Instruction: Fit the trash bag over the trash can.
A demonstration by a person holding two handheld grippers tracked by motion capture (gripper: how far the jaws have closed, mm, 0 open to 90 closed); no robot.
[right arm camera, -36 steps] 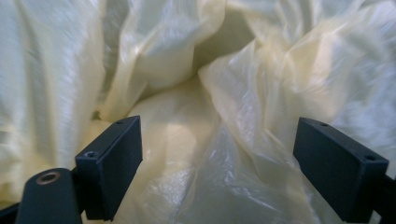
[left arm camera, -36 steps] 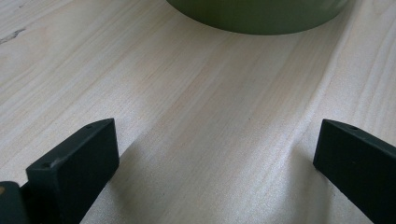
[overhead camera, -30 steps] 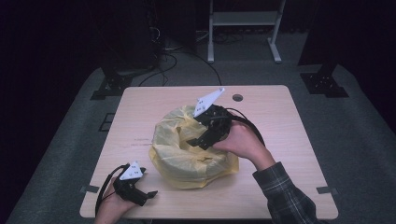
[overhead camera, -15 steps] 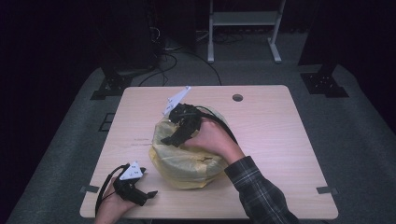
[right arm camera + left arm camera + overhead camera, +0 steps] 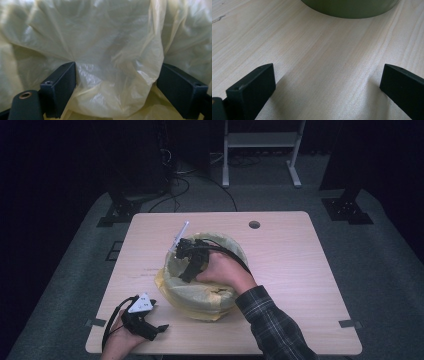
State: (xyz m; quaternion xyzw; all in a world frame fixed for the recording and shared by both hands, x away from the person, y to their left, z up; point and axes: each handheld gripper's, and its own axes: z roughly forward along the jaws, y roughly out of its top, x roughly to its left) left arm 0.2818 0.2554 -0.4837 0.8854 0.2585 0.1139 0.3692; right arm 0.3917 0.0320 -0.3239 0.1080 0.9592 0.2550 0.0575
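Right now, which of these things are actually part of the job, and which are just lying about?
In the job:
yellow plastic bag
green bin it lines
right gripper, jaws open inside the bag

Just about:
left gripper, open, resting on the table
white stand on the floor

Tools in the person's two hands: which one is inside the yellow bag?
The right tool, reaching into the yellow bag lining the round bin, jaws open against plastic. The left tool rests on the bare table.
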